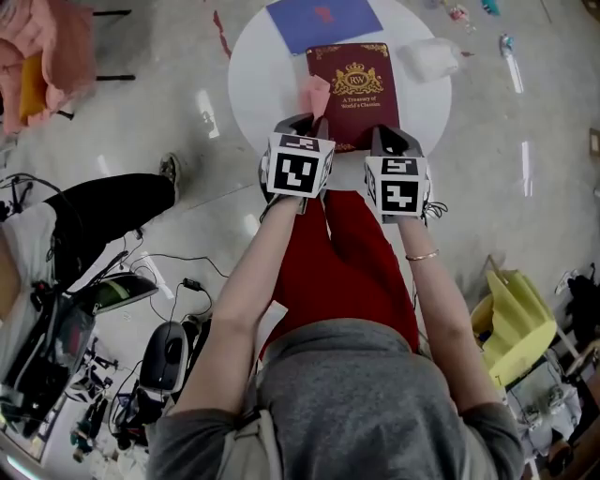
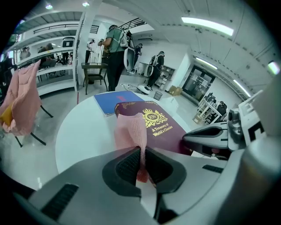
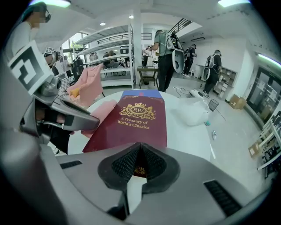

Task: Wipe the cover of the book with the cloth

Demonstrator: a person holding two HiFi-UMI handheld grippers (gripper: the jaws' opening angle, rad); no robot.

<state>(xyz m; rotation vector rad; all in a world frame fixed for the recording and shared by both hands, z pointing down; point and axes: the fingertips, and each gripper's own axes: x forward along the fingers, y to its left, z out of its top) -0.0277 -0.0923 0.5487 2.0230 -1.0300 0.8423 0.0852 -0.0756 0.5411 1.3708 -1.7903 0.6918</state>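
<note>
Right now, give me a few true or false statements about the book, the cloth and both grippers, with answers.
1. The left gripper is shut on the pink cloth. True.
2. The book lies open. False: it is closed, cover up.
3. The right gripper is clamped on the book's near edge. True.
4. The blue folder lies on top of the book. False: it lies beyond the book's far edge on the table.

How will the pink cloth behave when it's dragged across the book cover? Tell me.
Likely floppy: the cloth folds and stands loosely above the left gripper, which is shut on it. Probably light, with a knitted texture that should drag rather than slide. The book looks stiff and should hold steady while the right gripper clamps its near edge.
</note>
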